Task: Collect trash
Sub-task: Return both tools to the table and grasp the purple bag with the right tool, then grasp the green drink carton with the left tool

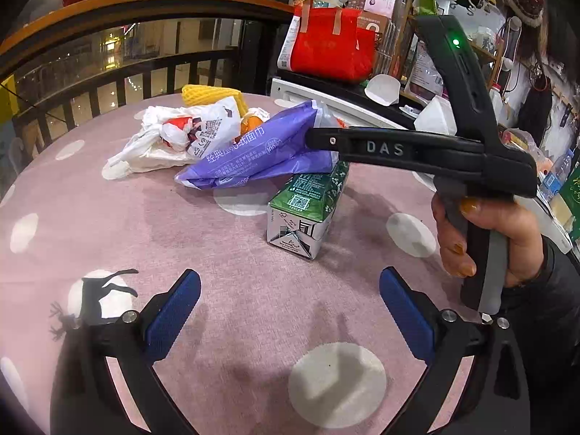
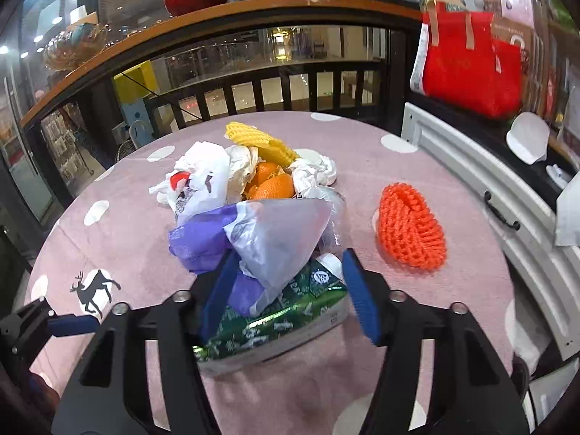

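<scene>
The right gripper (image 2: 286,286) straddles a green carton (image 2: 275,322) lying on its side, long axis running away from the camera, cap end (image 2: 331,262) far; its left pad presses purple wrap (image 2: 203,239) draped over the carton, while the right pad looks just clear, so whether it grips I cannot tell. The left gripper (image 1: 290,311) is spread wide with nothing between its pads, over the pink spotted cloth (image 1: 217,261). Beyond the carton lie white bags (image 2: 203,177), orange peel (image 2: 272,183) and yellow netting (image 2: 259,141), orange netting (image 2: 411,228) apart at right, then a railing (image 2: 290,83) and a red bag (image 2: 471,69)
</scene>
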Demonstrator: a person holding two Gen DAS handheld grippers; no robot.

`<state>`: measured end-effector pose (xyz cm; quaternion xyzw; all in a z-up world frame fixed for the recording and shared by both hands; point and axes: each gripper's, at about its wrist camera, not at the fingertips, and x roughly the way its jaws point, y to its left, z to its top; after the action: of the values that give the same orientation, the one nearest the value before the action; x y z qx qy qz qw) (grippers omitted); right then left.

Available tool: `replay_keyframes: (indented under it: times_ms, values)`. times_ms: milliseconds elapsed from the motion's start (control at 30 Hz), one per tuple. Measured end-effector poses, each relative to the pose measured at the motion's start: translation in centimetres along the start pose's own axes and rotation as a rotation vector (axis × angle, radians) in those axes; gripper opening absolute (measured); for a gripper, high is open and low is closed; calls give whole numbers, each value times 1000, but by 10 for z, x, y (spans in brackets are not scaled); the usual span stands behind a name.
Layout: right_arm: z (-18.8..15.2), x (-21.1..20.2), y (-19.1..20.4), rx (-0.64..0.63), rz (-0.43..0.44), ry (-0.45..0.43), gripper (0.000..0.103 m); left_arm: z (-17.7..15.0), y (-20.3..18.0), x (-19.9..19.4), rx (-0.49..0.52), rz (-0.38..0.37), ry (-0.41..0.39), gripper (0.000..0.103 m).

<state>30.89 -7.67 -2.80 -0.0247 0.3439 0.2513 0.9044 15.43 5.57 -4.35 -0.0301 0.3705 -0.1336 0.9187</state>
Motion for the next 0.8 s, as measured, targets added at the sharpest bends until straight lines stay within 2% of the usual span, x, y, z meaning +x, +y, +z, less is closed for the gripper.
replay_keyframes:
  times_ms: [33, 133, 200, 367, 600, 800]
  values:
    - [-1, 1, 0, 1, 13, 0, 36, 1, 1, 3, -4, -3, 7, 97]
    - [-1, -4, 1, 2, 42, -14, 24, 4, 4, 10, -4, -3, 23, 97]
    - [-1, -12, 2, -4, 57, -44, 21, 7, 4, 15, 5, 0, 32, 97]
    - [2, -52, 0, -8, 87, -128, 19, 15, 0, 27, 40, 6, 49, 97]
    - [5, -123, -21, 11, 46, -257, 18, 26, -2, 51, 66, -9, 83, 97]
    - [-3, -164, -45, 53, 1, -304, 18, 38, -7, 71, 90, 11, 98, 97]
